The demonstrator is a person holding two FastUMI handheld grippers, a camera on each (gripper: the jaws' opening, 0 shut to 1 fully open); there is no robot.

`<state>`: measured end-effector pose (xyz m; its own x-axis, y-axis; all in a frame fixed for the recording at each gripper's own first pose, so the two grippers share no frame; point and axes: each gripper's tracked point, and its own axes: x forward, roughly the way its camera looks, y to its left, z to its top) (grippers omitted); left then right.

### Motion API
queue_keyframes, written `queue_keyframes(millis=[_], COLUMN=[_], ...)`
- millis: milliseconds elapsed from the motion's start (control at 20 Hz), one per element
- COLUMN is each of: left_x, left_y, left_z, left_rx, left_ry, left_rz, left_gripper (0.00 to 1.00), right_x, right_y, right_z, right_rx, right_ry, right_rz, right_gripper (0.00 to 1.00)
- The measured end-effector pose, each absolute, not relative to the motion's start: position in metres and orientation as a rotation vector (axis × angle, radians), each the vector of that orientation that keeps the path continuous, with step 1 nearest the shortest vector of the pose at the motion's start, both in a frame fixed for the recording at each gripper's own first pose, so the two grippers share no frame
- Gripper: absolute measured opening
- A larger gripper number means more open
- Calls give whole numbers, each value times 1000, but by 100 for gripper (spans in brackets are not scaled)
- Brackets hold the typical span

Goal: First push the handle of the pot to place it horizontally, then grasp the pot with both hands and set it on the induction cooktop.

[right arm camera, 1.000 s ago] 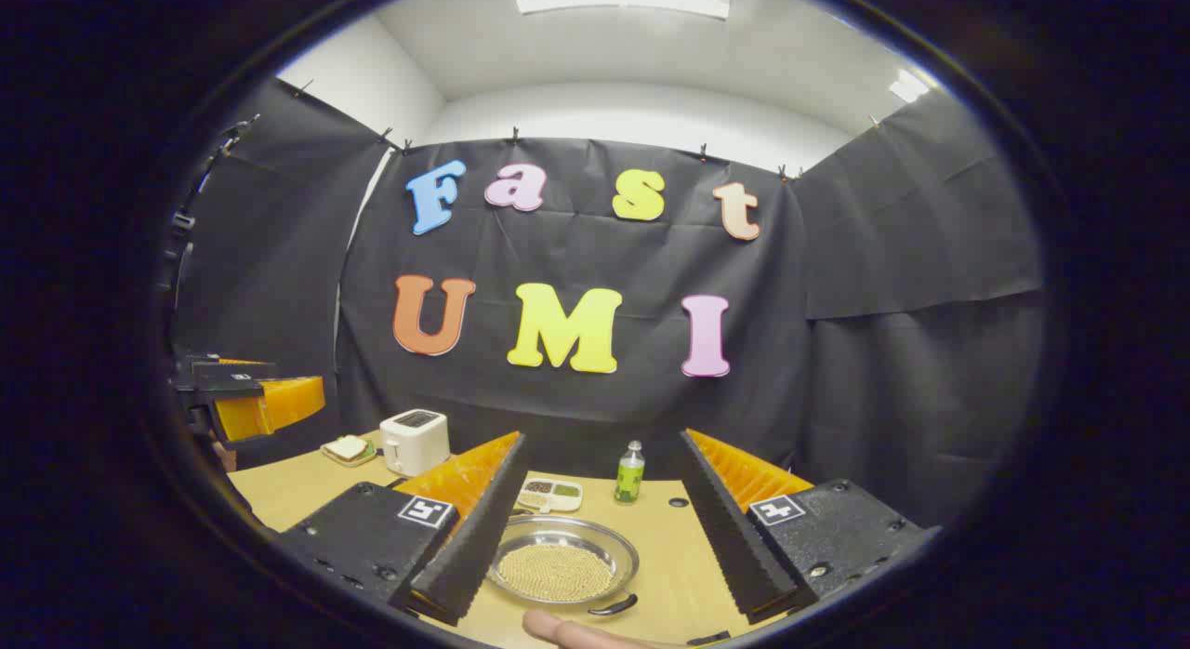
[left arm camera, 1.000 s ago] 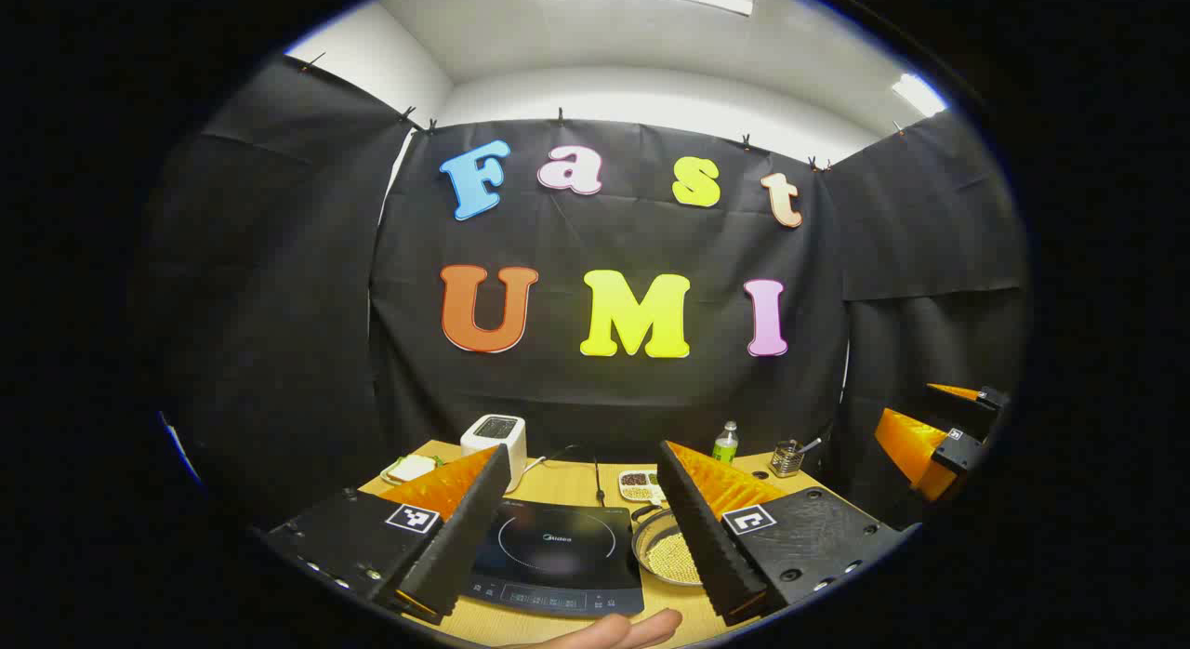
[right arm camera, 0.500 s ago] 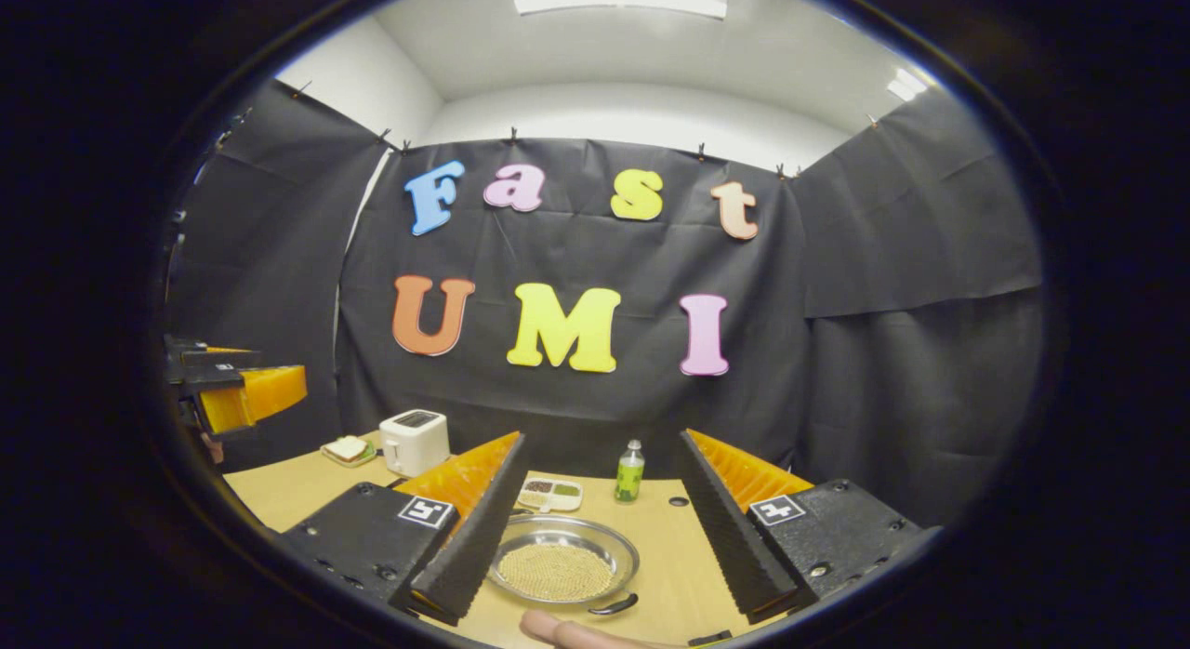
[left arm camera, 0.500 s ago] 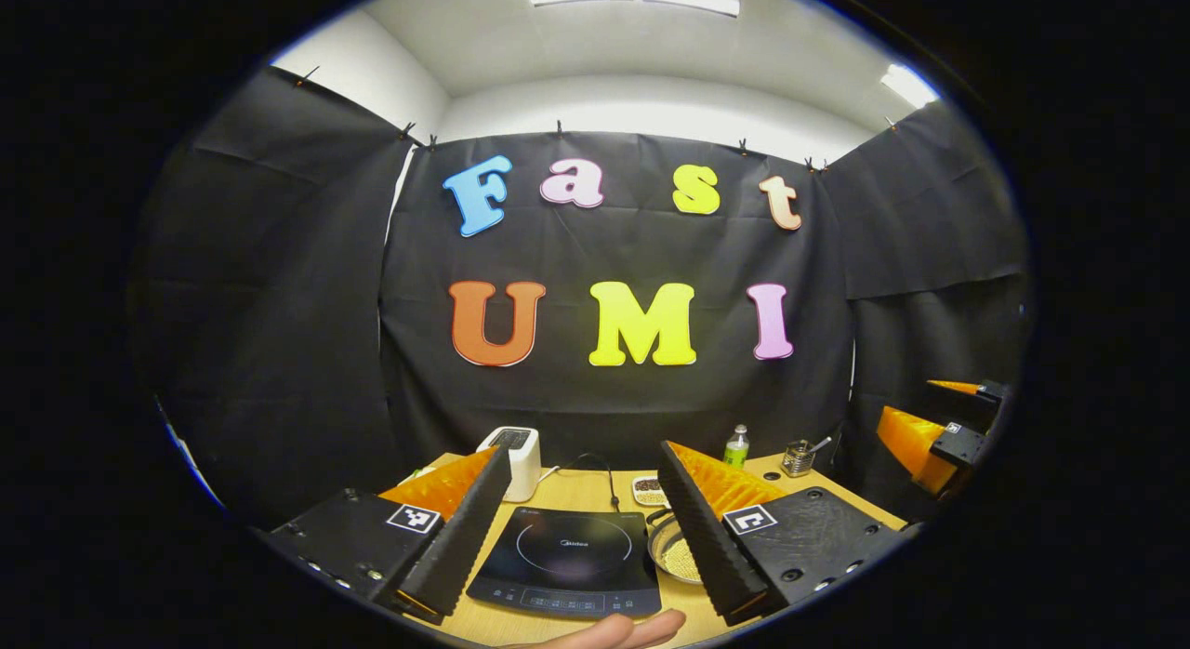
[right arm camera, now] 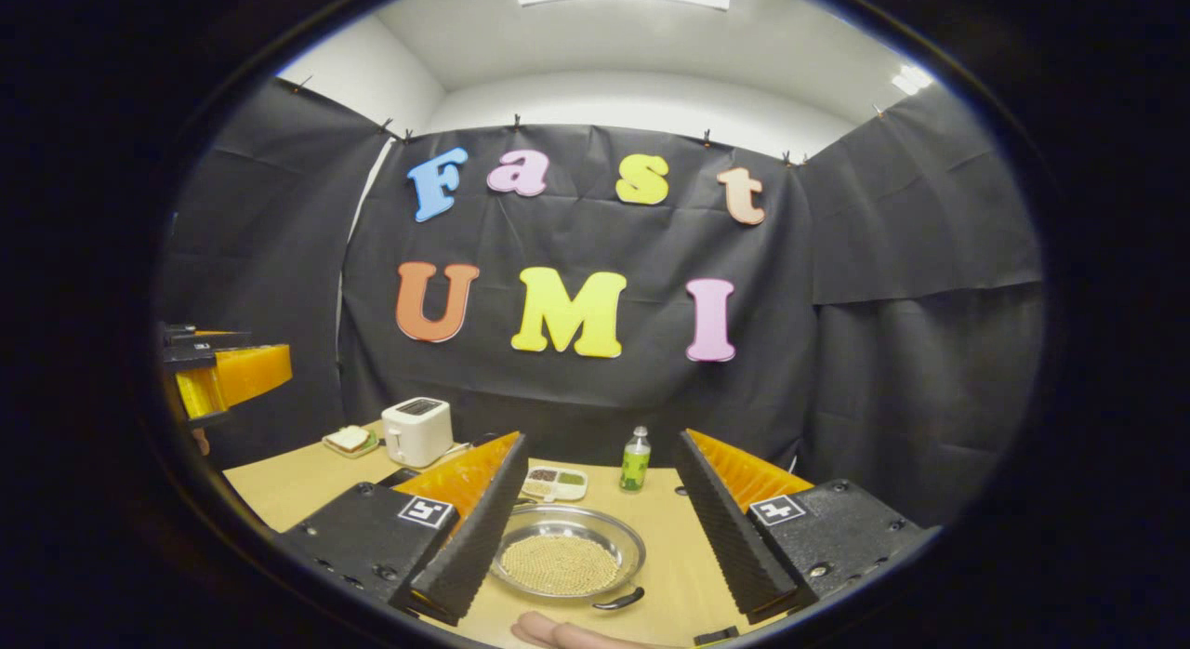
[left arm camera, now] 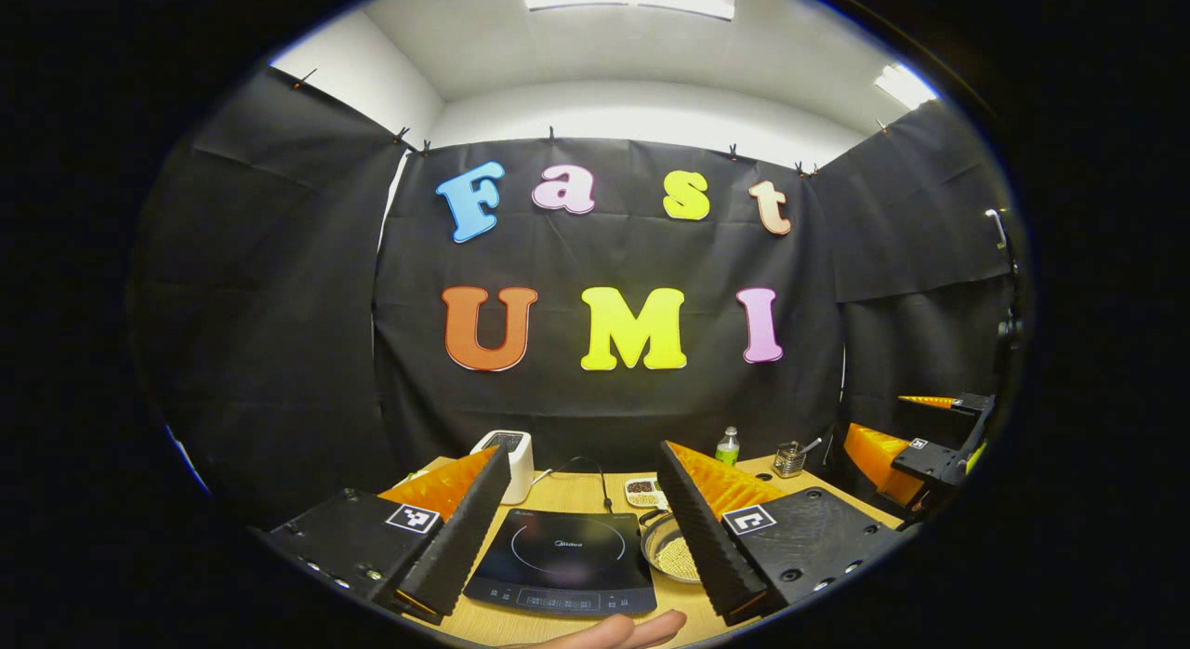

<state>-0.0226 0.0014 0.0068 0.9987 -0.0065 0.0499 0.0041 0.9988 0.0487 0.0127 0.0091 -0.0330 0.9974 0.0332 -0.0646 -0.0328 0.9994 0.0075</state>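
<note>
Left gripper point(left arm camera: 581, 500) and right gripper point(right arm camera: 595, 486): jaws spread, nothing held, above the table point(right arm camera: 669, 556). Pot point(right arm camera: 567, 563) of grains sits beside the induction cooktop point(left arm camera: 562, 561).

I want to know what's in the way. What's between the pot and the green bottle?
In the right gripper view, a small tray of sorted bits sits between the pot and the bottle, a little to the left. The rest is bare table.

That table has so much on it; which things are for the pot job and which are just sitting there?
For the job:
pot with its handle
induction cooktop
left gripper, open
right gripper, open

Just lying about:
toaster
green bottle
divided snack tray
sandwich plate
utensil cup
</note>
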Motion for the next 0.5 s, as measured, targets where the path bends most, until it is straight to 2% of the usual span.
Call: queue_keyframes(millis=[50,150,400,500], left_x=[-22,-23,-26,-27], left_y=[2,3,5,8], left_z=[6,4,-1,-3], left_rx=[49,47,33,37], left_ry=[-49,-51,-60,-68], left_rz=[-1,2,5,15], left_gripper=[94,94,95,95], right_x=[15,20,31,37], right_y=[12,15,23,26], right_z=[-41,-59,-109,-131], right_rx=[-6,-36,-11,12], right_ry=[85,120,243,312], right_rz=[44,53,89,98], right_gripper=[100,96,96,89])
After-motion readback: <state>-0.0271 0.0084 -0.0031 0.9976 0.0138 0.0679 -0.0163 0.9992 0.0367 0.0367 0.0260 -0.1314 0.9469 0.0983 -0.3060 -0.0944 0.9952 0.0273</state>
